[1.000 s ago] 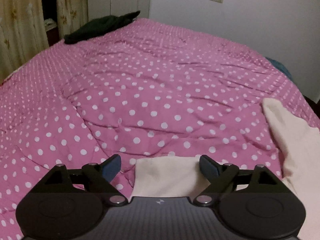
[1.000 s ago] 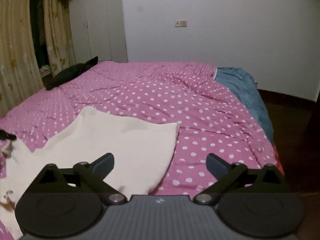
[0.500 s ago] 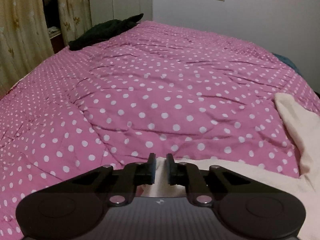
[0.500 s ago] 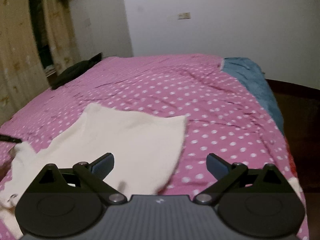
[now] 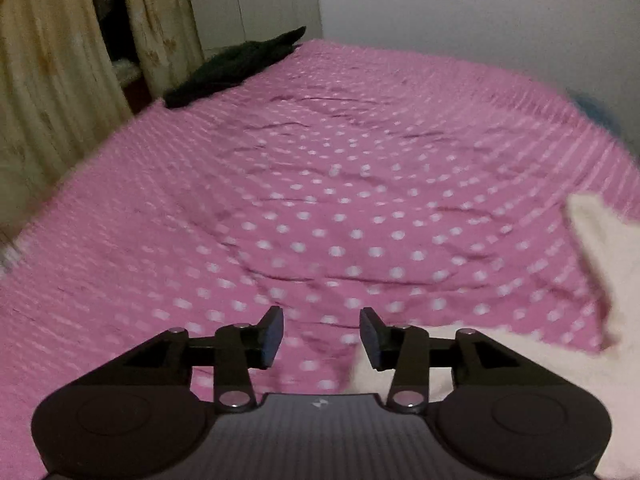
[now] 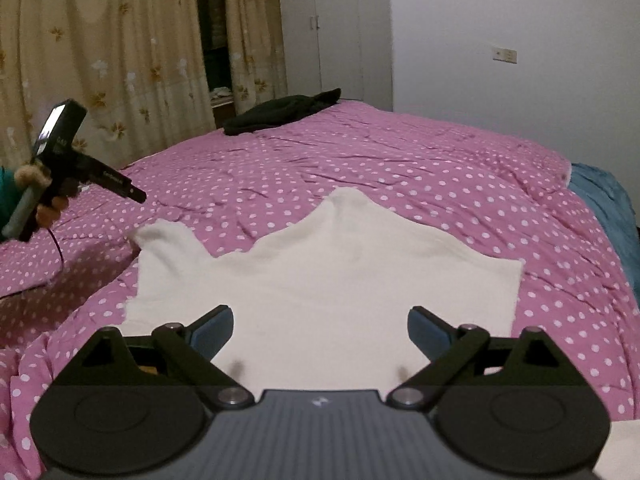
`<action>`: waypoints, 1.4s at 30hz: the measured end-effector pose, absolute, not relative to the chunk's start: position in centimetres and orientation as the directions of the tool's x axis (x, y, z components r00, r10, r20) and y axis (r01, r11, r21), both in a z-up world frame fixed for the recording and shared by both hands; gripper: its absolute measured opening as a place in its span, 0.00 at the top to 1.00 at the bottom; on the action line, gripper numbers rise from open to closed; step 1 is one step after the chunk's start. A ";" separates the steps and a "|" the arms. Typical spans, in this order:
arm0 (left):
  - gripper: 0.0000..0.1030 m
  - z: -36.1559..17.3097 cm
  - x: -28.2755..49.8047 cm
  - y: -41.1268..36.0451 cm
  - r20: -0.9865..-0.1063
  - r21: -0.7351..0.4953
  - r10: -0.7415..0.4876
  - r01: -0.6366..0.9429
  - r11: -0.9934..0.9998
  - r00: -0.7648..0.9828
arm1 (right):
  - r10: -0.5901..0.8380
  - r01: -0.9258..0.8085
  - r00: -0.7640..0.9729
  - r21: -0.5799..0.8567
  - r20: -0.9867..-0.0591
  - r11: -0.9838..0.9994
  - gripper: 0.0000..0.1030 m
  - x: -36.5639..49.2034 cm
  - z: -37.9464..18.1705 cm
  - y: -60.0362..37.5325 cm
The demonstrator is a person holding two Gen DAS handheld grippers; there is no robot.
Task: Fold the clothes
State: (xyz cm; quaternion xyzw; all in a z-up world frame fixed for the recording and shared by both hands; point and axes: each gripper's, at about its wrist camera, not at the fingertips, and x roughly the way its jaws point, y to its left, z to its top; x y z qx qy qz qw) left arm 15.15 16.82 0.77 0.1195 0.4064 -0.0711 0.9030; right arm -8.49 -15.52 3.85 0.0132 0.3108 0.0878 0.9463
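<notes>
A cream garment (image 6: pixel 320 276) lies spread flat on the pink polka-dot bedspread (image 6: pixel 400 168). My right gripper (image 6: pixel 320 330) hovers over its near part, jaws wide open with nothing between them. In the left wrist view the garment (image 5: pixel 608 264) shows at the right and under the right finger. My left gripper (image 5: pixel 322 336) has its jaws opening, and only bedspread (image 5: pixel 320 200) shows between them. In the right wrist view the left gripper (image 6: pixel 136 196) is held by a hand at the far left, above the bed, apart from the garment's sleeve (image 6: pixel 160 236).
A dark garment (image 6: pixel 280 114) lies at the far corner of the bed. A blue cloth (image 6: pixel 604 196) hangs at the right edge. Floral curtains (image 6: pixel 100 60) and a white wardrobe (image 6: pixel 332 28) stand beyond the bed. A cable (image 6: pixel 56 252) trails from the left gripper.
My left gripper shut on the cream cloth's edge, then opened and lifted off it. My right gripper swung left, so the whole garment now lies ahead of it.
</notes>
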 end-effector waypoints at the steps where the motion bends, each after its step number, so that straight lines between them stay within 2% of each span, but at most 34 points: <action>1: 0.52 0.9 14.9 16.4 -0.734 0.219 0.006 0.228 0.949 0.679 | 0.177 -0.158 0.790 0.084 -0.586 0.984 0.07 -8.4 3.8 -15.4; 2: 0.48 0.7 14.7 16.1 -0.721 0.262 0.031 0.230 0.937 0.692 | 0.179 -0.156 0.790 0.089 -0.586 0.984 0.07 -8.3 3.8 -15.4; 7: 0.49 -1.5 15.2 16.2 -0.789 0.093 -0.081 0.248 0.964 0.609 | 0.176 -0.142 0.789 0.103 -0.589 0.984 0.07 -8.1 3.4 -15.7; 12: 0.51 -3.6 16.2 15.6 -0.814 0.010 -0.135 0.246 0.969 0.565 | 0.176 -0.140 0.790 0.107 -0.587 0.984 0.07 -8.3 3.5 -15.6; 16: 0.52 -4.5 16.8 15.2 -0.804 0.024 -0.124 0.239 0.971 0.582 | 0.181 -0.142 0.790 0.112 -0.586 0.983 0.07 -8.2 3.5 -15.3; 17: 0.62 -4.7 16.9 15.1 -0.805 0.019 -0.129 0.242 0.970 0.579 | 0.186 -0.149 0.789 0.112 -0.586 0.983 0.07 -8.2 3.5 -15.1; 18: 0.77 -4.8 17.0 15.1 -0.804 0.012 -0.138 0.248 0.969 0.579 | 0.192 -0.156 0.788 0.111 -0.585 0.981 0.07 -8.3 3.6 -15.0; 21: 0.92 -4.6 16.8 14.8 -0.789 0.010 -0.156 0.267 0.964 0.594 | 0.209 -0.180 0.783 0.108 -0.585 0.978 0.07 -8.5 3.7 -14.6; 27: 0.94 -2.0 15.4 14.1 -0.691 0.120 -0.128 0.288 0.950 0.711 | 0.254 -0.247 0.744 0.099 -0.618 0.964 0.08 -9.0 3.6 -13.8; 32: 0.94 -1.3 15.3 13.9 -0.652 0.187 -0.078 0.260 0.947 0.754 | 0.321 -0.353 0.673 0.092 -0.666 0.931 0.09 -9.9 2.7 -12.0; 37: 0.94 -2.4 15.6 14.3 -0.676 0.215 -0.035 0.243 0.946 0.736 | 0.395 -0.461 0.596 0.105 -0.699 0.881 0.11 -11.4 2.1 -10.2; 42: 0.90 -3.5 16.4 14.9 -0.738 0.170 -0.047 0.254 0.952 0.673 | 0.403 -0.421 0.623 0.147 -0.670 0.895 0.11 -11.1 3.7 -12.0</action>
